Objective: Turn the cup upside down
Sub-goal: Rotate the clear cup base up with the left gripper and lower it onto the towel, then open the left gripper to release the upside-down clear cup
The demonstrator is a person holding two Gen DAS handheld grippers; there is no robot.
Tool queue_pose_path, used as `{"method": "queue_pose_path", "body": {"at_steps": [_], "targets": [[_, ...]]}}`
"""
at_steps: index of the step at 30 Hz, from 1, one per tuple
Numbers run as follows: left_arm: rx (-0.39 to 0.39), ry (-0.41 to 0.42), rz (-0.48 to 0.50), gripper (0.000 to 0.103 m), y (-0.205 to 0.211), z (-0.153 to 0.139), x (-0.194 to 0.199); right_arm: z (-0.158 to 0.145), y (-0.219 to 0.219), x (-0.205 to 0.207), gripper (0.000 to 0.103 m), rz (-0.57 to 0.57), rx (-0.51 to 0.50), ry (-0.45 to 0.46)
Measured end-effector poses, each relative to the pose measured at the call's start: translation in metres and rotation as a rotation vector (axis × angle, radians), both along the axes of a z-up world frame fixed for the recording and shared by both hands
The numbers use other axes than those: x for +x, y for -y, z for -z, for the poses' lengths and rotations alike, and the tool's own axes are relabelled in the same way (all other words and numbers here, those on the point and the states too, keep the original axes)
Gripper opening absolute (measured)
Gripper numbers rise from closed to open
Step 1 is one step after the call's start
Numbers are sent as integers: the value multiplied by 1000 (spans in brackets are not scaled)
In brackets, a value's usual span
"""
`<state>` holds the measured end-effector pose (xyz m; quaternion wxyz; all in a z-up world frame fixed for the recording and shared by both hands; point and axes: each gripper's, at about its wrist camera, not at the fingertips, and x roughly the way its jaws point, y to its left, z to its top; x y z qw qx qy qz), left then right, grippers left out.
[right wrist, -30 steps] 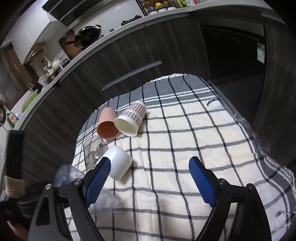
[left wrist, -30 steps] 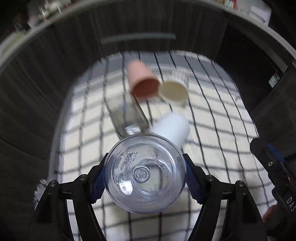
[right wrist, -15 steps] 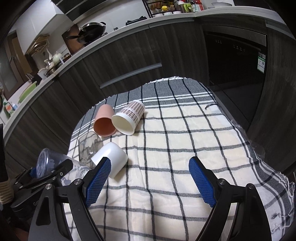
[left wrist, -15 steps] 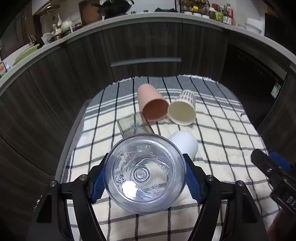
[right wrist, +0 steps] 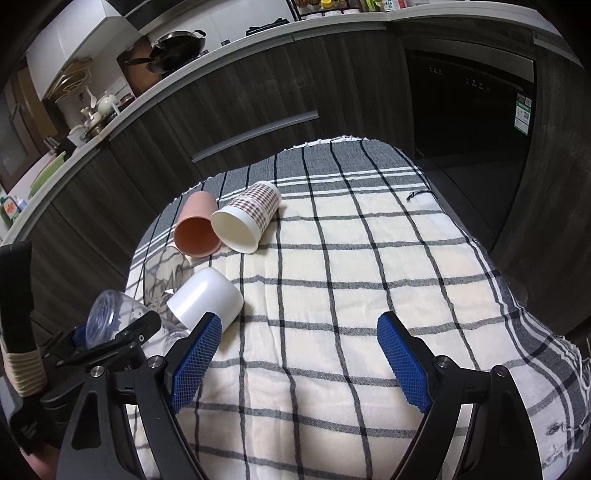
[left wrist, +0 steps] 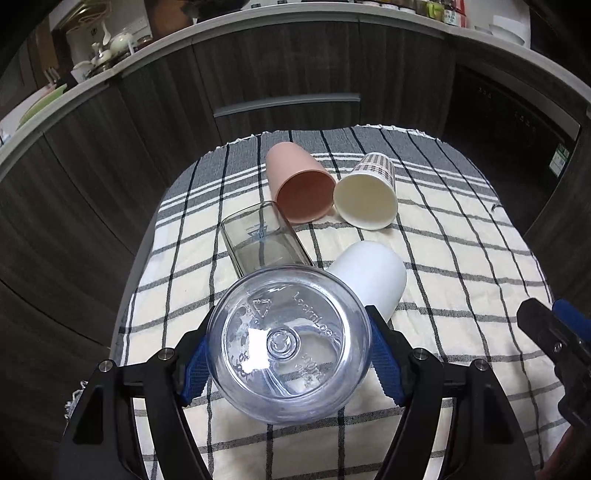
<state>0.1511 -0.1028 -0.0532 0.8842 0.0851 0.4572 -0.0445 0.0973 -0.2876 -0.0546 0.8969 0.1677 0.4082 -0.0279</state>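
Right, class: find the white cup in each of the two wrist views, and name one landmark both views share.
Left wrist view: the white cup lies on its side just right of centre, behind the clear cup held in the left gripper.
Right wrist view: the white cup lies lower left, just beyond the right gripper's near finger.
Shared landmark: the pink cup beside the plaid cup.

A home kitchen: dark wood-grain cabinets run across the frame, a wok and teapot sit upper left on the pale countertop, a built-in oven at right.
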Motion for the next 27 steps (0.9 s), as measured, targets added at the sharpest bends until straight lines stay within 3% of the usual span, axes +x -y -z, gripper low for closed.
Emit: {"method": "queue_pose_path", "body": {"at_steps": [4,16,27], "targets": [[26,17,-10,86,0,-1,0,1,1,1,86,1,1,-5],[23,48,-9,89,-6,-5,-14,-3,-5,-2,86,-24,-18,25],[-14,154,-2,95,-20,-28,-44,-29,-25,-30,86,-49,-96,166]]}}
